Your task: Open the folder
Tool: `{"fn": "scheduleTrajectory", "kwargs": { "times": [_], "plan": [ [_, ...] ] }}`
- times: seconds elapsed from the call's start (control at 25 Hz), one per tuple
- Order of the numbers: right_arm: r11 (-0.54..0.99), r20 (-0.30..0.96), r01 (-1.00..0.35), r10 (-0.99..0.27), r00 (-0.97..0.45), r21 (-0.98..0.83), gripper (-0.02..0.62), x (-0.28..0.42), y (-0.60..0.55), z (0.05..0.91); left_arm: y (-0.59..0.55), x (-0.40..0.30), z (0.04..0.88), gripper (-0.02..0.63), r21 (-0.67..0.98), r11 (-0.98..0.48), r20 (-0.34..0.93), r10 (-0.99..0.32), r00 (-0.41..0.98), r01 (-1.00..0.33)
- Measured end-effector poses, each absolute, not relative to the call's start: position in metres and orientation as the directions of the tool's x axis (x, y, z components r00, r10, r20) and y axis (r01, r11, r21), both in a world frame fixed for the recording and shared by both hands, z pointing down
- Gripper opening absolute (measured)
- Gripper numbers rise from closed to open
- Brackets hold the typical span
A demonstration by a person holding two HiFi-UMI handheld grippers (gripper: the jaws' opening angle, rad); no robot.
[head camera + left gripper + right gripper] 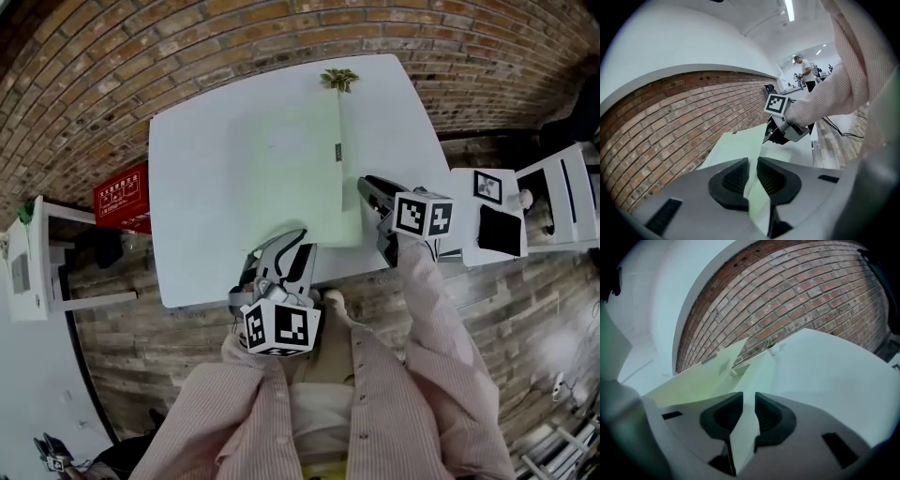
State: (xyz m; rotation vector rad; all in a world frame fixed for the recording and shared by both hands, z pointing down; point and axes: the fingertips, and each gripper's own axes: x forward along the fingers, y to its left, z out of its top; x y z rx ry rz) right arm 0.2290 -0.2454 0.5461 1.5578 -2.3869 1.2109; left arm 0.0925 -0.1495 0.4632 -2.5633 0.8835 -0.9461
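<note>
Left tongs (287, 240) pinched on folder (281, 159) top cover (696, 378), holding it lifted. Right tongs (372, 190) clamped lower leaf (757, 376), likely anchoring it to tabletop (187, 187).

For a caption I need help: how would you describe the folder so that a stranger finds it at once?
Look at the white table in front of the brick wall. On it lies a pale green folder, its far edge near a small green plant. It is the only flat thing there, and the left gripper and right gripper both grip its near end.
</note>
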Motion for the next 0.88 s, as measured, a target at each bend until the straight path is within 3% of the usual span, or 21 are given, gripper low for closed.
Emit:
{"fn": "scheduleTrajectory", "kwargs": {
  "times": [0.24,0.4,0.88],
  "plan": [
    [0.217,0.35,-0.802,-0.814,-0.463,-0.556,0.06,0.232,-0.243,0.52,-0.151,0.076,0.45,0.031,-0.437,-0.723,0.445,-0.691,0.569,-0.536],
    [0.291,0.306,-0.817,-0.823,-0.479,-0.497,0.005,0.225,-0.239,0.5,-0.153,0.064,0.441,0.02,-0.423,-0.681,0.415,-0.732,0.54,-0.598],
    [0.466,0.243,-0.785,-0.773,-0.586,-0.409,0.005,0.189,-0.218,0.468,-0.161,0.007,0.422,0.003,-0.26,-0.491,0.312,-0.857,0.409,-0.831]
  ]
}}
